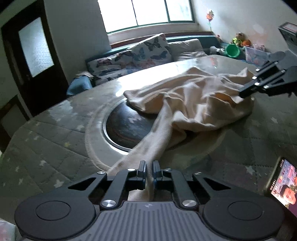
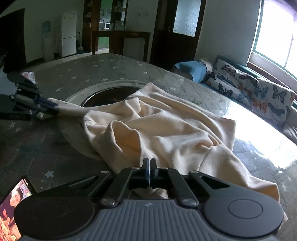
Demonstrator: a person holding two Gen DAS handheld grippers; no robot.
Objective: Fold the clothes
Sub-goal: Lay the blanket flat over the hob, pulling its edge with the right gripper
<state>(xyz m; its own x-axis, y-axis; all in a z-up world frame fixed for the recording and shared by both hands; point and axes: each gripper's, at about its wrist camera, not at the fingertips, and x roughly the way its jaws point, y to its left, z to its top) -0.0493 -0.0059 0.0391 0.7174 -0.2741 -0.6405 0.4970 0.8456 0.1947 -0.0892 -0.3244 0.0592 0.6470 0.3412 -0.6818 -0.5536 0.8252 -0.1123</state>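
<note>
Left wrist view: left gripper (image 1: 148, 171) is clamped on a long strip of the cream garment (image 1: 194, 100), likely a sleeve; cloth runs up between the pads and stretches taut toward the far pile. The rest of the garment lies crumpled on the worktop (image 1: 55, 148), partly over the dark round inset (image 1: 126, 126) at its centre. Right gripper (image 1: 246, 91) comes in from the far right, tips at the garment's far-right edge.

Right wrist view: right gripper (image 2: 149, 172) has jaws together, pads meeting on a thin fold of the garment's (image 2: 167, 133) near hem; cloth shows just below and behind the pads. Left gripper (image 2: 51, 105) at far left pinches the stretched strip. The garment is bunched in the middle, spread toward the right.

The worktop cover is grey quilted with small white stars. A phone (image 1: 282, 183) lies at the near right edge of the left wrist view, screen lit; text on it is too small to read. Small logo mark on each gripper body, not legible. Butterfly-print cushions (image 2: 259, 94) on the sofa under the window (image 1: 146, 13). No readable labels on the garment.
</note>
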